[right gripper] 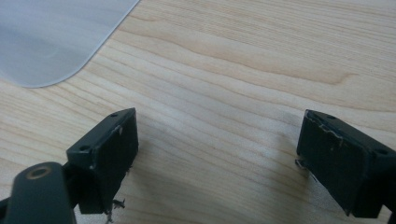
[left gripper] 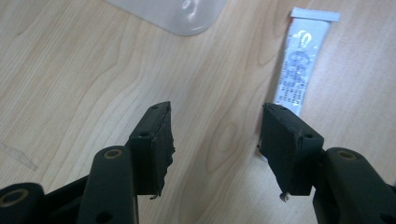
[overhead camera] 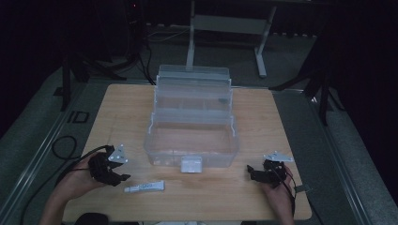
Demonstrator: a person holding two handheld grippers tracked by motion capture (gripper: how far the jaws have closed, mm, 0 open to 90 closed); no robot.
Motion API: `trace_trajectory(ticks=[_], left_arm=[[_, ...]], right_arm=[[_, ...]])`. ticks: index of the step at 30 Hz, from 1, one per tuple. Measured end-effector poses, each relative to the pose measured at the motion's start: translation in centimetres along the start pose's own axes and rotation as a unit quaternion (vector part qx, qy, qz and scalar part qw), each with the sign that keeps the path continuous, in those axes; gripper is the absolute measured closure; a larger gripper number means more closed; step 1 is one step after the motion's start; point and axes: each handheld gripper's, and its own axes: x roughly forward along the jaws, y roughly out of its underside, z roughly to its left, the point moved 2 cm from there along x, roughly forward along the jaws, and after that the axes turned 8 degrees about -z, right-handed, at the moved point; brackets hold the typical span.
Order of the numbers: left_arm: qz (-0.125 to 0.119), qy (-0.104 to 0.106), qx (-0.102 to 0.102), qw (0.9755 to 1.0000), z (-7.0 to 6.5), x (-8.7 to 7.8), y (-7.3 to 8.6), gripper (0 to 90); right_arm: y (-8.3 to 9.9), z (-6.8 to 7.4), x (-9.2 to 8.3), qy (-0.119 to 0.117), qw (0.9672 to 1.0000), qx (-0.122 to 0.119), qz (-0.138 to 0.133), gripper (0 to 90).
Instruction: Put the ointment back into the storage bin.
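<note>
On the wooden table (overhead camera: 117,108), both grippers, left (left gripper: 217,135) and right (right gripper: 217,154), rest with jaws apart and empty; the flat tube (left gripper: 299,70) beside the open clear toolbox (overhead camera: 190,145) may skid if pinched off-centre.

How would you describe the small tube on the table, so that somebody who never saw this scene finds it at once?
Start at the clear plastic box open in the middle of the wooden table. On the bare wood in front of its latch, toward the left gripper, lies the tube. It is flat, white and printed, the one loose item there.
</note>
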Motion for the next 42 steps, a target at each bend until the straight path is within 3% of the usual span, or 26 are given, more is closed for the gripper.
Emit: trace_trajectory(ticks=[25,34,42], left_arm=[[0.035,0.049,0.035,0.9976,-0.8,-0.4,-1.5,47.8],[0.054,0.076,0.038,0.9949,-1.0,-0.2,-1.8,49.7],[0.067,0.082,0.052,0.993,-1.4,0.3,-2.4,49.4]], right_arm=[[0.0,0.0,0.0,0.0,1.0,0.0,0.0,12.4],[0.0,0.0,0.0,0.0,1.0,0.0,0.0,12.4],[0.0,0.0,0.0,0.0,1.0,0.0,0.0,12.4]])
